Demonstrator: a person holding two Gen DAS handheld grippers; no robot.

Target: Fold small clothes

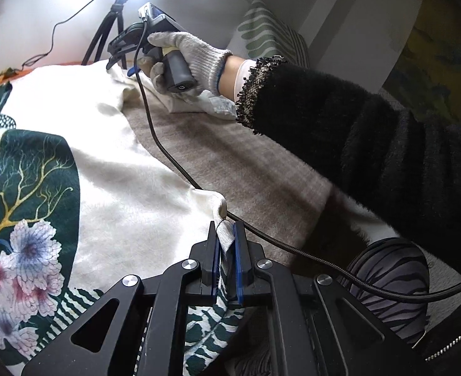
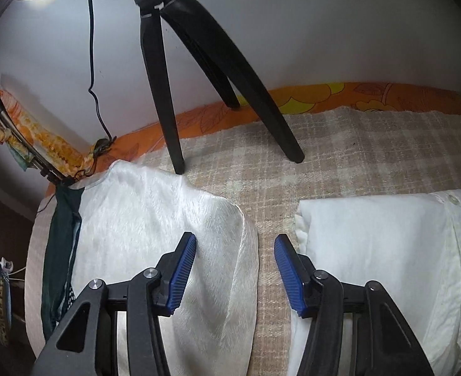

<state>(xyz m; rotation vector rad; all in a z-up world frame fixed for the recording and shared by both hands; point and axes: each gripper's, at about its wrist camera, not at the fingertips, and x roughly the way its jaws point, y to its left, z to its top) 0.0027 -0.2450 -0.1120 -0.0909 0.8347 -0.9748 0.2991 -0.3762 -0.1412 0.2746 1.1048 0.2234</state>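
Jaws of the left gripper [image 1: 225,235] pinch a corner of the cream floral garment [image 1: 121,163], while the right gripper [image 2: 235,250] hangs apart above the checked cloth [image 2: 340,153], holding nothing.

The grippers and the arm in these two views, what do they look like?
Both the left gripper and the right gripper are black linkage frames with silver rivets and ribbed blue pads. A black braided cable trails away. The hand wears a grey knit glove; the sleeve is fuzzy black.

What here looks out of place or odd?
The black cable from the right gripper lies across the cream garment, beside the corner pinched in the left gripper. It might snag during folding.
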